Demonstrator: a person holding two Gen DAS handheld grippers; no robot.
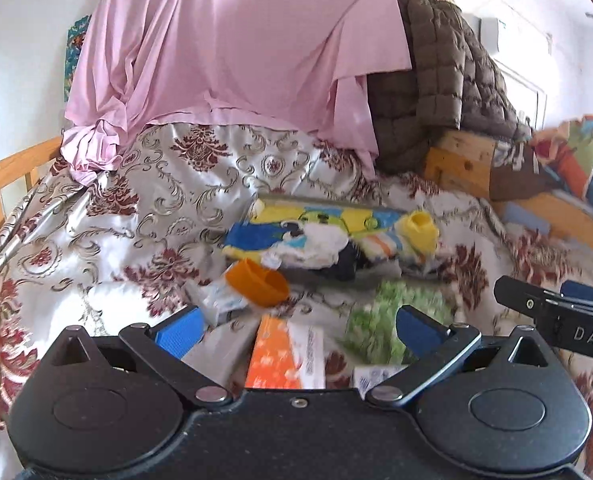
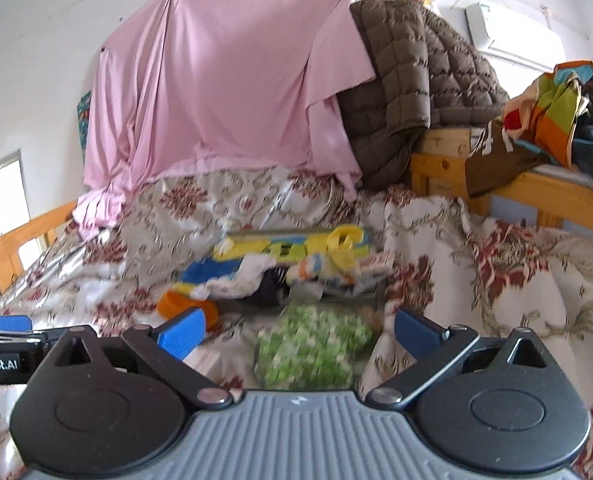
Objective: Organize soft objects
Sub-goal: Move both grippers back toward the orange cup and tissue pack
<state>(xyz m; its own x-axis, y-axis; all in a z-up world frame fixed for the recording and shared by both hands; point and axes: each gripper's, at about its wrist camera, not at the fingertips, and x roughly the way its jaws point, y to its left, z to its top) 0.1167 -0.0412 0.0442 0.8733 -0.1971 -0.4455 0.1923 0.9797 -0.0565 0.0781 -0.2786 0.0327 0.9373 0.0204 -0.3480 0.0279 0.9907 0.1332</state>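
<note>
A pile of small soft cloths (image 1: 328, 240) in yellow, blue, white and dark colours lies in a shallow tray (image 1: 320, 202) on the floral bedspread; it also shows in the right wrist view (image 2: 296, 268). A green-and-white patterned soft item (image 1: 380, 320) lies in front of the pile, directly between the right gripper's fingers (image 2: 312, 344). My left gripper (image 1: 298, 330) is open and empty above an orange-and-white box (image 1: 284, 356). My right gripper (image 2: 300, 330) is open and empty above the green item.
An orange cup (image 1: 258, 282) lies on its side left of the pile, beside a white packet (image 1: 220, 300). A pink sheet (image 1: 232, 40) and a brown quilted jacket (image 1: 448, 76) hang behind. A wooden bed frame (image 2: 528, 188) with clothes stands at right.
</note>
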